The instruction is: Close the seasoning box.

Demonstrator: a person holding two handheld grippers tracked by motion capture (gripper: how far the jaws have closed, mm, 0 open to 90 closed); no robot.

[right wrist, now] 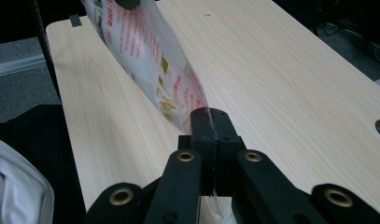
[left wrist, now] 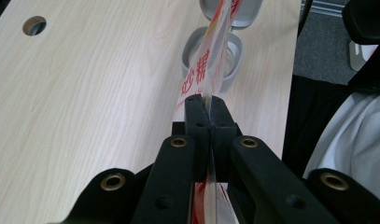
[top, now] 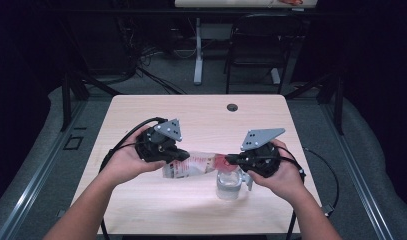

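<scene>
Clear packet (top: 193,165) w/ red print, unreadable, pinched in both closed tongs, L (top: 187,156) & R (top: 229,159).

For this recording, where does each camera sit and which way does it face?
High view: above the person's side, facing forward and down on the pale wooden table; forearms and both hands show.
Left gripper view: rides the left gripper, looking along its black fingers at the clear red-printed plastic bag over a grey open container.
Right gripper view: rides the right gripper, facing the bag from its other end.
Shared: the bag, the table.
</scene>
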